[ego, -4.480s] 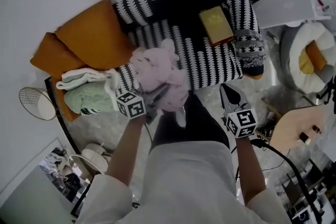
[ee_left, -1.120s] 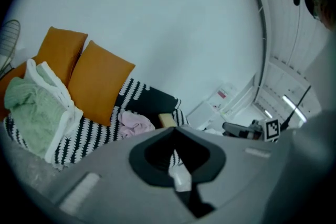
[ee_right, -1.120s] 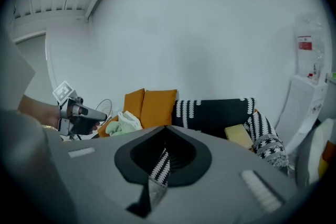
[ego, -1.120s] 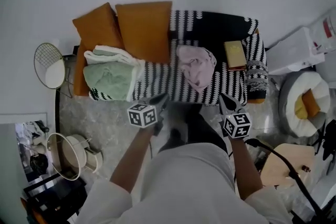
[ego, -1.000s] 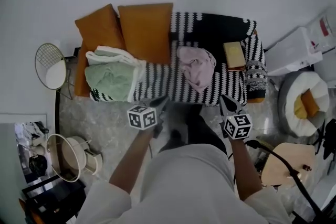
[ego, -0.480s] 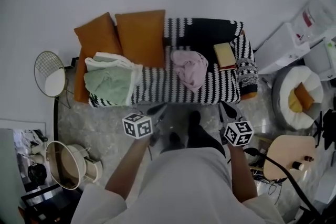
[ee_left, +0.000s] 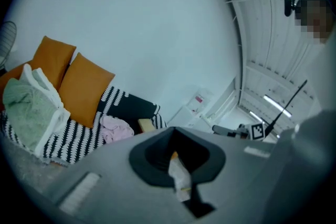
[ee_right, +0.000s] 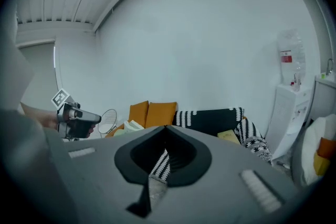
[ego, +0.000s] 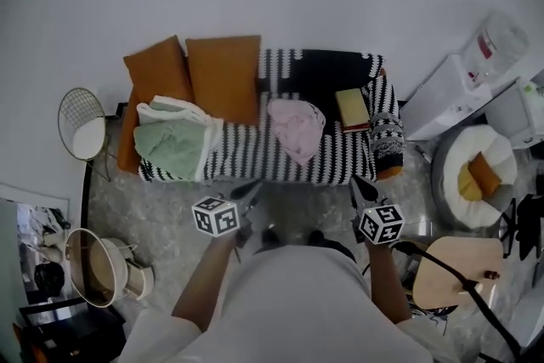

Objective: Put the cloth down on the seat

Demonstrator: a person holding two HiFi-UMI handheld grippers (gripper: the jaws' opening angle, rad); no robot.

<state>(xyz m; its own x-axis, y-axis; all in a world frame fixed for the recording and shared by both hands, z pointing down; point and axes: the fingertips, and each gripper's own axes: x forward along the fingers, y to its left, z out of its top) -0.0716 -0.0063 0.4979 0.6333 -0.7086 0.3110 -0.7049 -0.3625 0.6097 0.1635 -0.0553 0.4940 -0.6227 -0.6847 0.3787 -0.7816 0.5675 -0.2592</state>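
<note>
The pink cloth [ego: 296,125] lies crumpled on the seat of the sofa [ego: 255,155], which is covered by a black-and-white striped throw. In the left gripper view the cloth [ee_left: 116,128] shows as a small pink heap far off. My left gripper [ego: 253,185] hangs over the floor in front of the sofa, well short of the cloth, shut and holding nothing. The right gripper [ego: 358,183] is level with it on the right, also shut and bare. In their own views, the left gripper [ee_left: 178,176] and right gripper [ee_right: 155,176] show closed jaws.
Two orange cushions [ego: 223,76] lean at the sofa's back left above a green and white blanket [ego: 174,140]. A yellow book [ego: 351,108] lies on the right of the seat. A wire stand [ego: 78,125], a round pet bed [ego: 476,174] and a wooden stool [ego: 450,272] flank the sofa.
Earlier the left gripper held the pink cloth over the seat; now the cloth lies on the sofa. Over the last second the person and both grippers have backed away from the sofa.
</note>
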